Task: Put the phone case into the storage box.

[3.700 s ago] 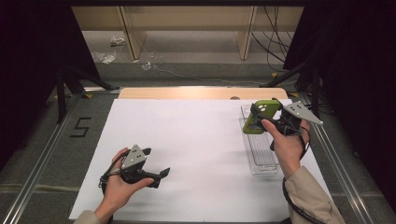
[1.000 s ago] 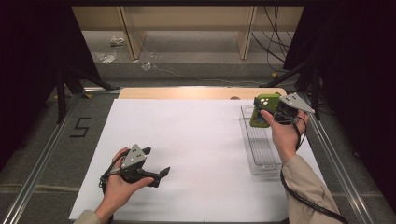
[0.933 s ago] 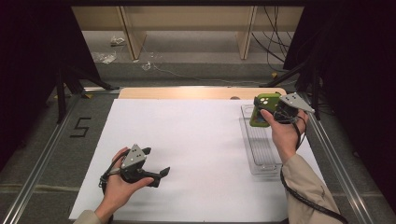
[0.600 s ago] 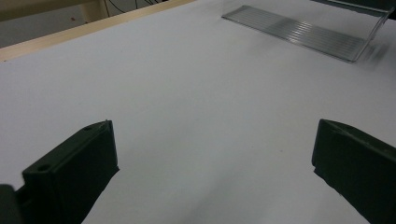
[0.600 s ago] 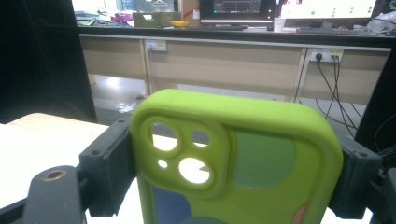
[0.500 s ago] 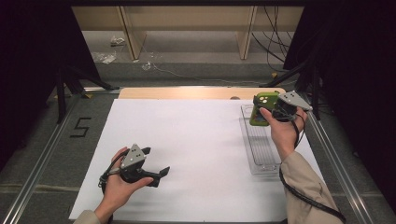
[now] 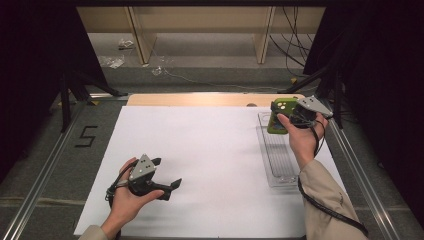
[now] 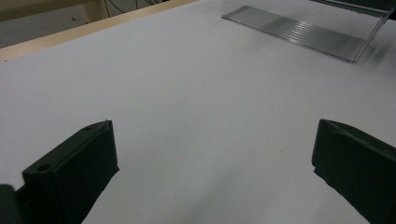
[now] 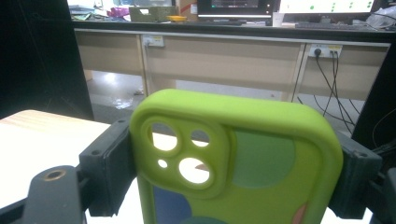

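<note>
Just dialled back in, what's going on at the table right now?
The right gripper holds a green phone case by its sides, clamped between the fingers, above the far end of a clear ribbed tray on the white mat. The left gripper rests open near the mat's front edge, with nothing between its fingers.

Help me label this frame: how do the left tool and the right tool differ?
The left tool is open with nothing between its jaws; the right tool is shut on a green phone case. The left tool sits low over the white table, near its front edge; the right tool is raised over the clear tray. Both are hand-held and carry a grey plate.
</note>
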`<state>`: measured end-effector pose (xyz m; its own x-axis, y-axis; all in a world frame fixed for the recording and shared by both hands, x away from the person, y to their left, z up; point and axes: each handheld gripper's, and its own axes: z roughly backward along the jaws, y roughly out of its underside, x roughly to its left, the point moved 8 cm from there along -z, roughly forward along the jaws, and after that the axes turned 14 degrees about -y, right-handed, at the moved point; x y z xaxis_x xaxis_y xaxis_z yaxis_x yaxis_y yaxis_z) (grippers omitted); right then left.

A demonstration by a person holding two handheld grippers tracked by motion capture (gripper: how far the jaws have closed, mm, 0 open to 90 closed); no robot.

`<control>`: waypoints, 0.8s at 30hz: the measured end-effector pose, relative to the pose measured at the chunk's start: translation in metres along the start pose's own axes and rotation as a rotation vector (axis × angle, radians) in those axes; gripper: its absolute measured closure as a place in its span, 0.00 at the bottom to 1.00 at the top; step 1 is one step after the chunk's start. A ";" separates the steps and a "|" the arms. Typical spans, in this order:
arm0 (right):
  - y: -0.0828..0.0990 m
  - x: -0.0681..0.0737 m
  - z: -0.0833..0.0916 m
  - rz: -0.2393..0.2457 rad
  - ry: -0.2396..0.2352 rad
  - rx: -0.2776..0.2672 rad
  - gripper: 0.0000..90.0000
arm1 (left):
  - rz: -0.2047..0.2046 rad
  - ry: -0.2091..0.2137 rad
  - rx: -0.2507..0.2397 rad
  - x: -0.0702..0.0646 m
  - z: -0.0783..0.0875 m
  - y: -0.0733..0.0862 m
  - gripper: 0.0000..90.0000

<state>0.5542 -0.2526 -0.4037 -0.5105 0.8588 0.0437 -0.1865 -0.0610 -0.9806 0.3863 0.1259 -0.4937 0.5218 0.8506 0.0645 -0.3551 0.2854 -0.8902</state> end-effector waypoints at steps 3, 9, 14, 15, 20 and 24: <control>0.000 -0.001 -0.002 0.003 0.001 0.002 0.21 | 0.001 -0.001 -0.001 0.000 0.000 0.000 0.00; 0.000 0.000 -0.005 0.003 0.002 0.007 0.21 | 0.003 -0.001 -0.001 0.001 0.000 0.000 0.00; 0.000 -0.002 -0.008 0.002 0.005 0.011 0.21 | 0.002 0.002 0.001 0.001 0.000 0.000 0.00; 0.001 -0.002 -0.009 0.002 0.006 0.012 0.21 | 0.003 0.002 0.001 0.001 0.000 0.000 0.00; 0.002 -0.003 -0.011 0.000 0.008 0.014 0.21 | 0.002 0.002 0.001 0.000 0.000 0.000 0.00; 0.002 -0.004 -0.013 0.001 0.008 0.019 0.21 | 0.002 0.001 -0.001 0.001 0.000 0.000 0.00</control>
<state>0.5661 -0.2496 -0.4086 -0.5041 0.8627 0.0408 -0.2016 -0.0716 -0.9768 0.3867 0.1264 -0.4937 0.5216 0.8509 0.0623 -0.3557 0.2832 -0.8907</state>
